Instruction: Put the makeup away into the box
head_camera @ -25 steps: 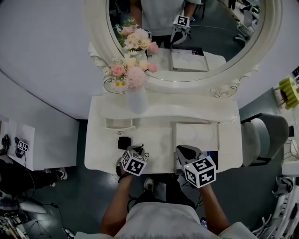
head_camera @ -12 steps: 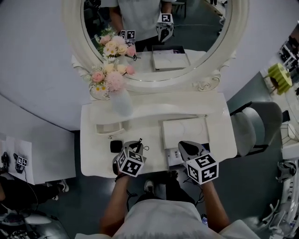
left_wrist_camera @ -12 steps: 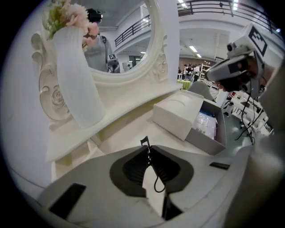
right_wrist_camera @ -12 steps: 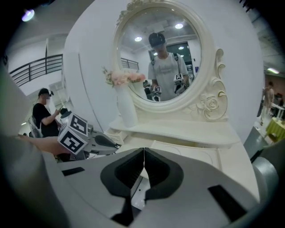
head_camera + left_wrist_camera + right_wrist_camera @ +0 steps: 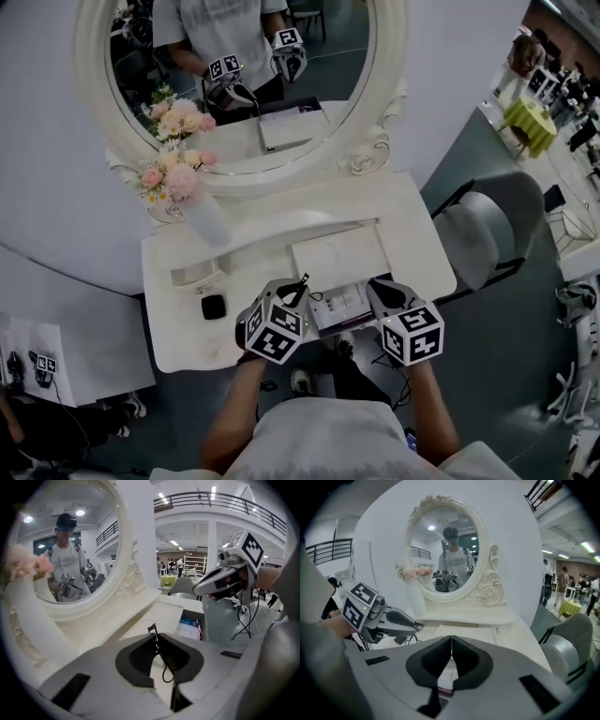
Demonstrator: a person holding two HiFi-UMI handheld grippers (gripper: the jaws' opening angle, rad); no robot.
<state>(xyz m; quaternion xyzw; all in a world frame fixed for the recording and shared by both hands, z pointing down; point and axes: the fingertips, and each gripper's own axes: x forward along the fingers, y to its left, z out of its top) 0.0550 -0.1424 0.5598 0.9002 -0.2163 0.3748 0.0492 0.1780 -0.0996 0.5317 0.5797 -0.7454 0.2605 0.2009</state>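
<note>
— What do we have in the left hand-held gripper (image 5: 156, 638)?
— We see its jaws nearly closed on a thin black wire-like makeup piece (image 5: 152, 628). A small tip stands above the pads and a loop hangs below them. We cannot name it more closely.
— And the right hand-held gripper (image 5: 451, 639)?
— Its jaws are pressed together with nothing between them.
— Where do we find the box?
— The flat white box (image 5: 339, 255) lies on the right half of the white vanity surface (image 5: 187, 333), in front of the oval mirror (image 5: 262, 84). At its near edge we see an open drawer (image 5: 342, 302) with printed packets inside.
— How do our grippers sit to it?
— In the head view the left one's tip is just beside the drawer's left edge and the right one's is at its right edge, so the drawer lies between them.
— What else do we see on the surface?
— A small black compact (image 5: 214, 306) lies near the left front, well apart from the box. A white vase of pink flowers (image 5: 208, 220) stands at the back left.
</note>
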